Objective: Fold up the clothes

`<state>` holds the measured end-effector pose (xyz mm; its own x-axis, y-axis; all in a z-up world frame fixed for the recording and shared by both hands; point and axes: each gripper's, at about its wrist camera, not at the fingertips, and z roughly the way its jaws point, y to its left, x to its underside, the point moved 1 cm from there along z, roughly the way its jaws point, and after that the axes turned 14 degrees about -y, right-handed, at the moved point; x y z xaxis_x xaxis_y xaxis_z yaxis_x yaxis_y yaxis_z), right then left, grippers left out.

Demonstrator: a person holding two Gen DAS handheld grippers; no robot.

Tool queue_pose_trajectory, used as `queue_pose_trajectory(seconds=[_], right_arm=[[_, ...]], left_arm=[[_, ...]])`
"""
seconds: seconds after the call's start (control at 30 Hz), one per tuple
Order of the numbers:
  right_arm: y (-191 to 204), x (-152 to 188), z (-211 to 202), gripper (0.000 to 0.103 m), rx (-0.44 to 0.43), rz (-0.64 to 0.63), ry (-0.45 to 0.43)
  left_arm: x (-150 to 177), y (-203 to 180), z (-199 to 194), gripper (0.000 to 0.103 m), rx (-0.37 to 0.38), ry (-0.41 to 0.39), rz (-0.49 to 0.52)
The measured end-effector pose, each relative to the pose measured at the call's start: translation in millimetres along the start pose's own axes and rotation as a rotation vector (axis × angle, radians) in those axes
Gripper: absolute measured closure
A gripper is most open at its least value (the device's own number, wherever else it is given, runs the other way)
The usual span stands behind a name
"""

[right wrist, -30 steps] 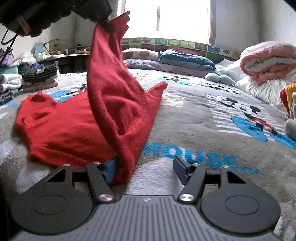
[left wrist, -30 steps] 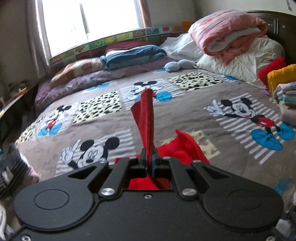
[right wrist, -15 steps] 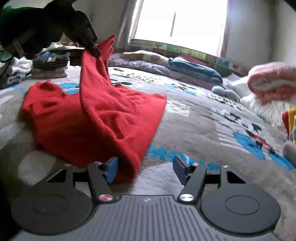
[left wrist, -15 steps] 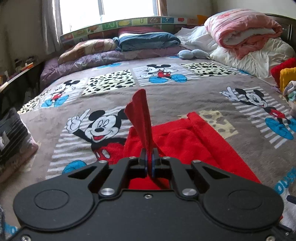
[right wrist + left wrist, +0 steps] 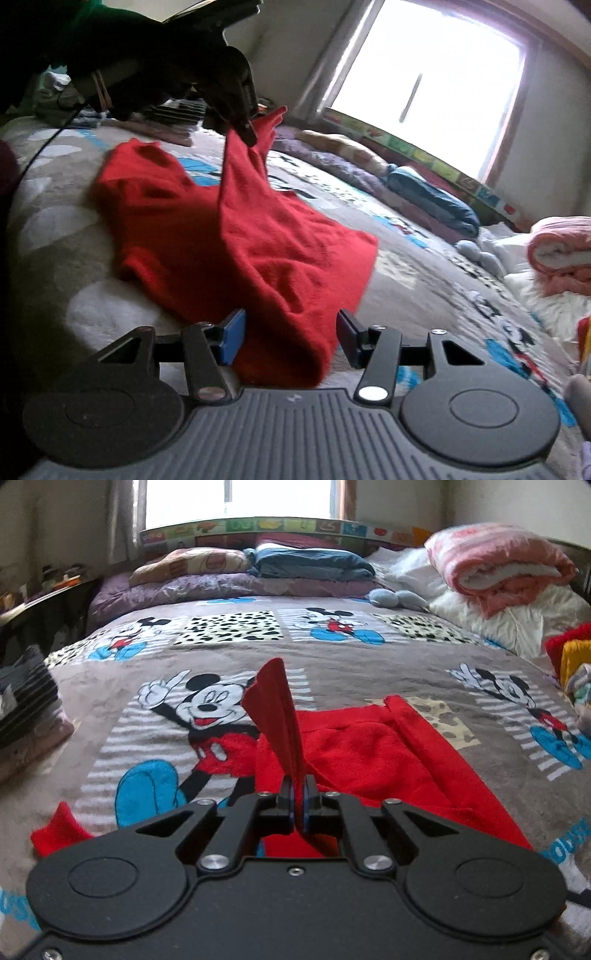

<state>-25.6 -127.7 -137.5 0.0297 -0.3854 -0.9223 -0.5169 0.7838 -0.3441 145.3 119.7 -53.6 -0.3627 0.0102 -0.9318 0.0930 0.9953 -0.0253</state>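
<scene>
left gripper [image 5: 298,797] clamped on raised corner of red knit garment [image 5: 369,753] | right gripper [image 5: 290,334] fingers apart, straddling its hem | grey cartoon-print blanket [image 5: 332,664] beneath

The garment [image 5: 369,753] is solid bright red. The bedspread [image 5: 332,664] is grey-brown, printed with Mickey Mouse figures in black, red and blue, grey-and-white stripes and leopard-spot squares. The rolled blanket [image 5: 495,561] is pink and white; the folded quilt [image 5: 310,563] is dark blue.
</scene>
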Motion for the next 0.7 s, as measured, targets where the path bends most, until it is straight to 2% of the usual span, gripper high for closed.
queue_pose_trajectory(seconds=[0.2,0.33,0.4,0.5,0.63,0.7], right_arm=[[2,-2,-1,0.049,-0.051,0.02,-0.006],[4,-4,-1,0.048,-0.047,0.013,-0.02],[5,1,4,0.048,-0.084,0.033,0.037],[5,-4,0,0.048,-0.091,0.025,0.054],[7,-8,-3,0.048,-0.089,0.004,0.043],[7,-11,-4,0.047,-0.079,0.0,0.011]], left_arm=[[10,14,3,0.1,0.009,-0.01,-0.066],[26,18,13,0.1,0.015,0.022,-0.113],[35,25,17,0.1,0.022,0.049,-0.171],[45,38,19,0.098,0.027,0.064,-0.268],[52,52,18,0.095,0.048,0.062,-0.384],[54,58,19,0.095,0.056,0.058,-0.434]])
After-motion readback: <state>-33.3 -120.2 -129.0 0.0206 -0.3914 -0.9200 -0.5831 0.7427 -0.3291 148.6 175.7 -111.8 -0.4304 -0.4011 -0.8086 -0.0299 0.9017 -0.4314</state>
